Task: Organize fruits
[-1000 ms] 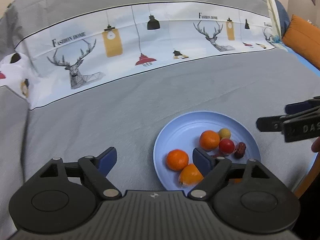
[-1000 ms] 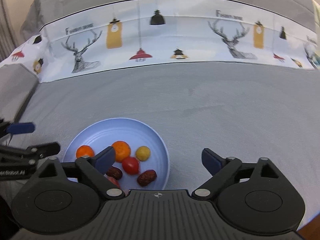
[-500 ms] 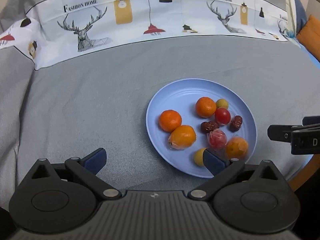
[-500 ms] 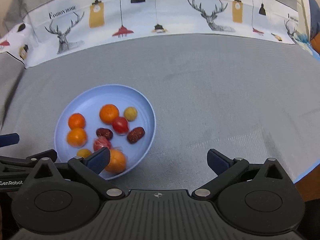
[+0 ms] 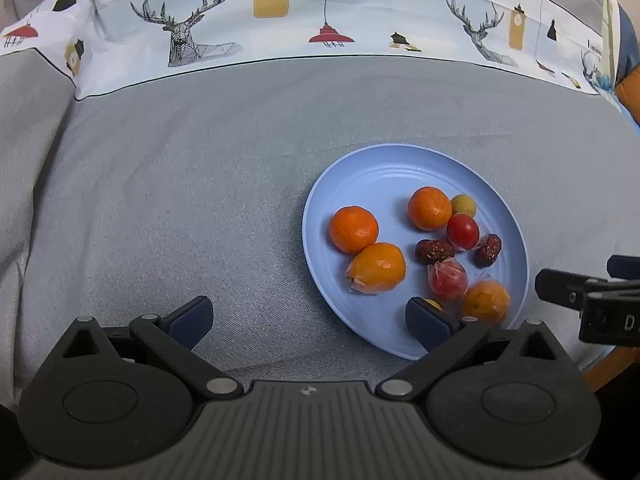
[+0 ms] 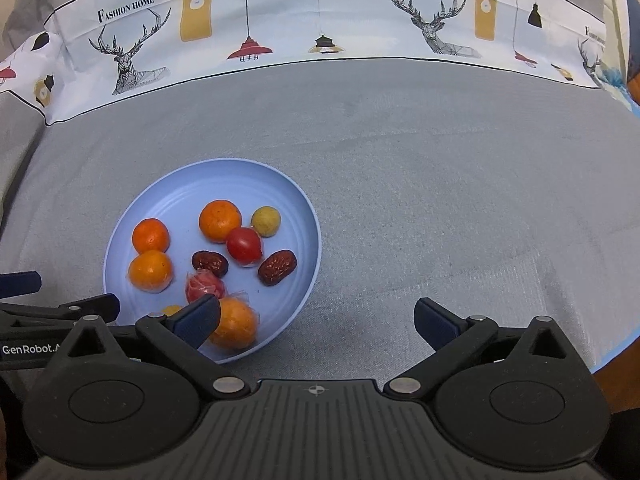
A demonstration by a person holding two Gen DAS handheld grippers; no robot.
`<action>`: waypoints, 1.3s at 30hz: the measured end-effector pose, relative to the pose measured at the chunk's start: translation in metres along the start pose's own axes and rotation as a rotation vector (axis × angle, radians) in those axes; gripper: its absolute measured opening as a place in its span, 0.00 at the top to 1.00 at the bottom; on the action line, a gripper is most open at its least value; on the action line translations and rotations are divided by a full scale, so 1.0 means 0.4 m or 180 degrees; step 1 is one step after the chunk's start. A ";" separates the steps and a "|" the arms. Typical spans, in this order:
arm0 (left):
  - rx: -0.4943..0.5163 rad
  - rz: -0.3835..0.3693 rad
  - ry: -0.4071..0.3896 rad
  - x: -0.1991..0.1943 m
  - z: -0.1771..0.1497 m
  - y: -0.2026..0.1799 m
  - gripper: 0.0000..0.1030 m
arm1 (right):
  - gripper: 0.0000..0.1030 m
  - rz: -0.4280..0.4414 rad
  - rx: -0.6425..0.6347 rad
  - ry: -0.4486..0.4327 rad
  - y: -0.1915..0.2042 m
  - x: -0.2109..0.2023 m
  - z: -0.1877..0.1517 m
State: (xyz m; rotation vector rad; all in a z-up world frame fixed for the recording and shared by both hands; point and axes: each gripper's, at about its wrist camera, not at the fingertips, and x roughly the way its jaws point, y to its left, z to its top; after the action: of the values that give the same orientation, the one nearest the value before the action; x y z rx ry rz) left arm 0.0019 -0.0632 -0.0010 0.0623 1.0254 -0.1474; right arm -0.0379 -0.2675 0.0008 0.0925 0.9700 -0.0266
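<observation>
On the left, grey cloth: we saw the grey cloth [image 5: 168, 184] lying bare beside the plate, its printed border [image 5: 280, 8] running along the far edge; we could not tell what lay under it, desk or bed.
Left claw: our left claw [image 5: 308, 318] hung low over the near part of the cloth, fingers spread wide and gripping nothing; its right finger [image 5: 428, 322] overlapped the plate's near rim, so we judged it poised by the fruit, not on it.
Blue plate: the blue plate [image 5: 384, 164] sat on the cloth and carried every fruit we could see.
Fruit on it: toward the left lay a tangerine [image 5: 354, 229] touching a wrapped orange fruit [image 5: 378, 268]; further right were another tangerine [image 5: 430, 208], a yellow fruit [image 5: 464, 205], a red tomato [image 5: 463, 232], two dates [image 5: 434, 251], a wrapped pink fruit [image 5: 448, 280] and a second wrapped orange fruit [image 5: 486, 302].
Stage: the fruit sat gathered but mixed, which would suit either a finished gathering or a sorting still ahead.
Right claw: our right claw [image 6: 318, 320] also gaped wide and empty, its left finger [image 6: 198, 318] over the plate's near edge, the rest above bare cloth.
</observation>
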 end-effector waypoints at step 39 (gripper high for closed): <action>-0.0013 -0.0042 0.0008 -0.003 0.002 -0.010 0.01 | 0.01 -0.0018 -0.0046 -0.0003 0.003 -0.003 0.001</action>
State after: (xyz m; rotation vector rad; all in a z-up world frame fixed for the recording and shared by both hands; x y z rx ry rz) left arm 0.0012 -0.0670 0.0005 0.0520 1.0288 -0.1572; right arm -0.0383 -0.2666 0.0022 0.0765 0.9695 -0.0247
